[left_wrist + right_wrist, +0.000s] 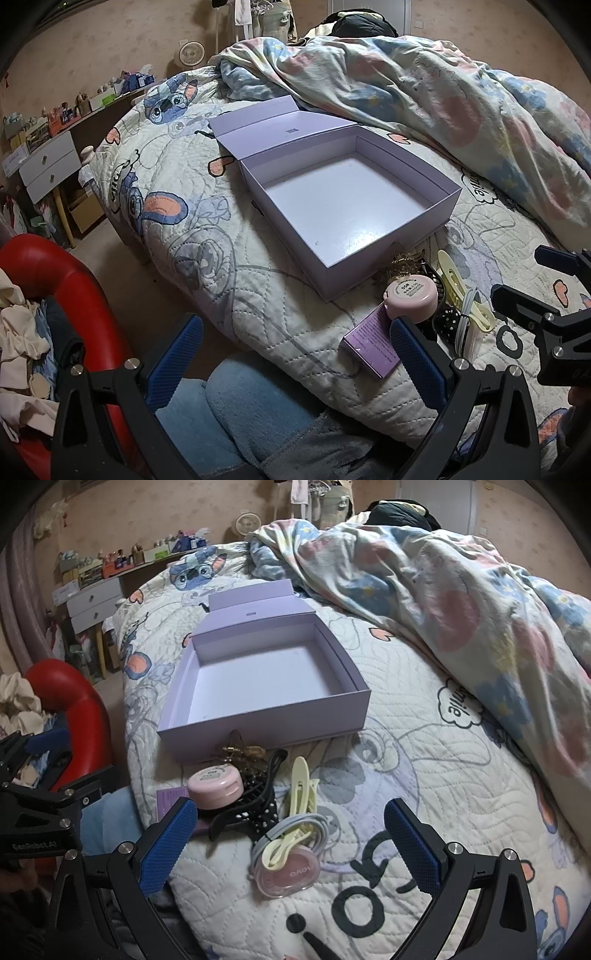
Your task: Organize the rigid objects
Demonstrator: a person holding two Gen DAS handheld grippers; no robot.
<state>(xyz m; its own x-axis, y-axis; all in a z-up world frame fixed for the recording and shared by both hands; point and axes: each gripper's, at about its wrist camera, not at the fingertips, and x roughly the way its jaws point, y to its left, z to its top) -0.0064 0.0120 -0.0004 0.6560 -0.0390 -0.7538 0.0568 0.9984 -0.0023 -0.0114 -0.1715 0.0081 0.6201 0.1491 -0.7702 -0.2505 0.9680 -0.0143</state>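
An open, empty lilac box lies on the quilted bed, lid folded back. In front of it lies a pile: a pink round compact, a purple carton, a black hair claw, a yellow hair clip, a grey cable, a clear pink "novo" case and gold clips. My left gripper is open, its right finger beside the carton. My right gripper is open, straddling the cable and case.
A rumpled floral duvet covers the bed's right side. A red chair with clothes stands left of the bed. A cluttered desk with white drawers runs along the left wall. Blue fabric lies below the bed edge.
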